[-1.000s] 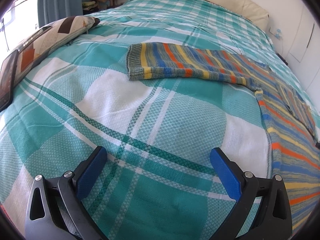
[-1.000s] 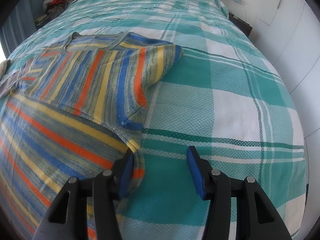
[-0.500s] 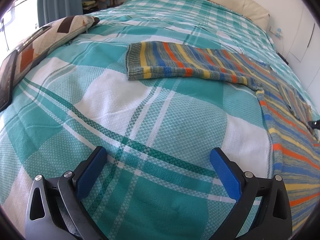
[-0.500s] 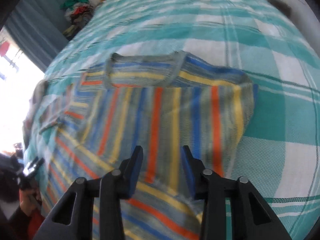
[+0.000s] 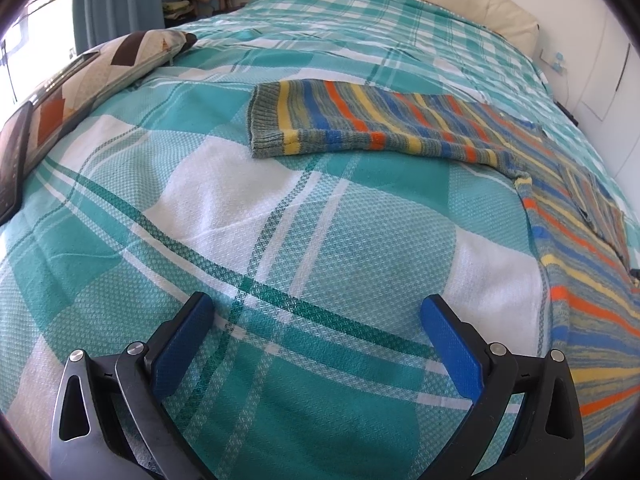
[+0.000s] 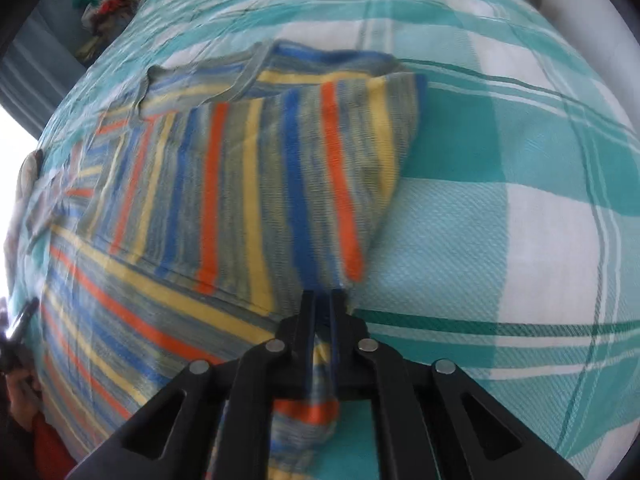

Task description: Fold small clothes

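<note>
right gripper [image 6: 323, 300] clamped on striped knit sweater [image 6: 248, 184] edge, body lying ahead and to its left | left gripper [image 5: 316, 328] wide open, empty over teal plaid bedspread [image 5: 280, 232] | spread sleeve [image 5: 360, 124] lies crosswise ahead of it, the nearer arm
</note>
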`<state>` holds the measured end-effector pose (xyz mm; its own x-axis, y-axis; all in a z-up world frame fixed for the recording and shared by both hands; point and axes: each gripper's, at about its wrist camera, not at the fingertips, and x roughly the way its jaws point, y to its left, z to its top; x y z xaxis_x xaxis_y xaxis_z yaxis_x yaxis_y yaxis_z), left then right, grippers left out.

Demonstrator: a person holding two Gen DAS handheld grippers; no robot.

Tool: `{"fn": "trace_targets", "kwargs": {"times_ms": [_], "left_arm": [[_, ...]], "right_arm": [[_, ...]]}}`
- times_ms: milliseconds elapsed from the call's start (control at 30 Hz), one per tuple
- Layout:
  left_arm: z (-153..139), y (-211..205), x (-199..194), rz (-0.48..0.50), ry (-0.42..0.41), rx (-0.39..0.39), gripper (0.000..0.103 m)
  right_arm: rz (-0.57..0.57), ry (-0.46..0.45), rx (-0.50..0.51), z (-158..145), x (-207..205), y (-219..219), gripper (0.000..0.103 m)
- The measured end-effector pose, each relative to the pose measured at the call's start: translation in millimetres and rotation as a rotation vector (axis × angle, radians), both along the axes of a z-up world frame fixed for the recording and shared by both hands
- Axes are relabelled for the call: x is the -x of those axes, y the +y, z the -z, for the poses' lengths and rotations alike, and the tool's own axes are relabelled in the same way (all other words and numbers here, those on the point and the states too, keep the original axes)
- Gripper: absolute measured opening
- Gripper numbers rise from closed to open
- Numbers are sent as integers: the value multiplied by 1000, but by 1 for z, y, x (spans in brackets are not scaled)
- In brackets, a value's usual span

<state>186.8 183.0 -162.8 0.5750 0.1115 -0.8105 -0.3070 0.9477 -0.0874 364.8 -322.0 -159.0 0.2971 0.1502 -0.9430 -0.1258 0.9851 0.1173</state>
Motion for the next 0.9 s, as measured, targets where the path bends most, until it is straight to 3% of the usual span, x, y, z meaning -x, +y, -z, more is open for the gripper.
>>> {"fn": "trace_targets", "kwargs": {"times_ms": [33, 67, 167, 233, 300, 400, 467, 533, 600, 700, 767, 900], "left_arm": [[0, 0, 0, 1, 0, -3, 103], [0, -1, 0, 1, 2, -5, 103], [1, -2, 0, 1, 6, -10, 103], [2, -2, -1, 1, 6, -15, 103], [2, -3, 0, 3, 4, -14, 103], [1, -4, 4, 12, 3, -19, 103], [1, -6, 6, 20, 4, -27, 103], [2, -7, 5, 21, 6, -34, 103], [2, -7, 5, 22, 8, -39, 103], [2, -7, 5, 22, 8, -40, 103], [2, -8, 6, 27, 10, -40, 103], [3, -15, 12, 55, 20, -66, 103]], "right_arm": [[51, -24, 48, -7, 6, -8, 12], [67, -54, 55, -16, 17, -13, 12], [18, -69, -64, -42, 59, -11, 12], [-46, -43, -112, -46, 93, 4, 18], [-74, 24, -133, -33, 128, 13, 23], [8, 134, -105, 3, 175, -2, 19], [119, 84, -123, -1, 199, -21, 17], [180, 8, -38, -19, 220, -24, 21], [158, -70, -43, -39, 235, -11, 21], [98, -109, -109, -54, 254, 18, 26], [52, -94, -130, -49, 263, 41, 35], [53, -17, -134, -18, 281, 62, 35]]}}
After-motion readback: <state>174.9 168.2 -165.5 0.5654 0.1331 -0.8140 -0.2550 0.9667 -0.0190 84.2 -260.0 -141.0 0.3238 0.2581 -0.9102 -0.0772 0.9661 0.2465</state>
